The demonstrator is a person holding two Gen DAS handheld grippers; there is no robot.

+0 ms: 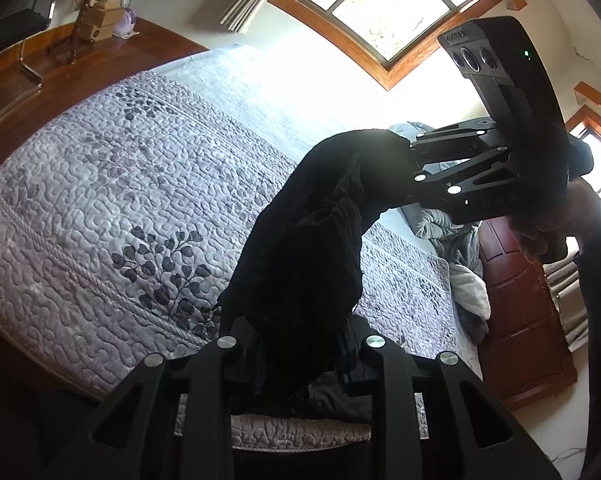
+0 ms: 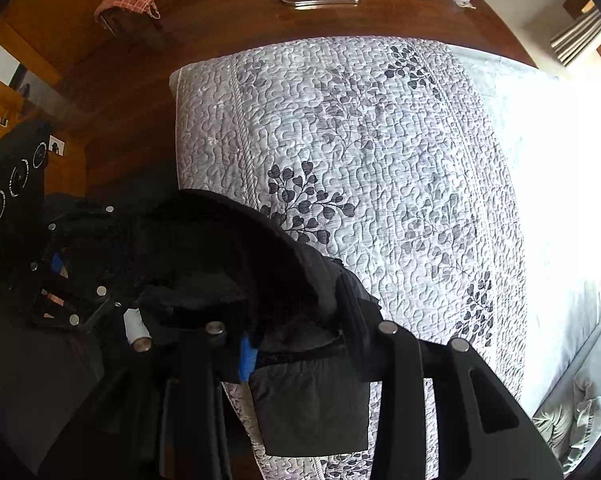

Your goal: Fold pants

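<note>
Item: pants (image 1: 300, 240) — black, soft, matte fabric with a faintly fuzzy nap, bunched and creased rather than flat. In the left wrist view they form a thick dark band stretched between the two tools, raised above the bed (image 1: 100, 200), with loose folds sagging from the middle. In the right wrist view the same cloth (image 2: 228, 264) arches in a rounded hump over the near edge of the bed (image 2: 380, 160); a paler grey panel of fabric (image 2: 312, 412) hangs flat below the hump, over the bed's edge.

Left hand-held gripper (image 1: 296, 364): jaws drawn narrow and pinching one end of the pants, the fabric filling the gap between its fingers. Seen from the right wrist view, it (image 2: 128, 280) meets the cloth at the side away from the bed's bright far half.

Right hand-held gripper (image 1: 404, 160): jaws narrow, clamped on the other end of the pants, above the bed near a heap of grey bedding (image 1: 452, 232); a hand (image 1: 540, 232) grips its handle. In its own view (image 2: 296, 344) a blue pad shows at one finger, pressed to the cloth.

Setting: bed covered by a pale grey quilt stitched in a pebbled pattern with dark leaf sprigs; wooden floor (image 2: 120, 100) around it; a window (image 1: 380, 4) beyond the bed's far side.
</note>
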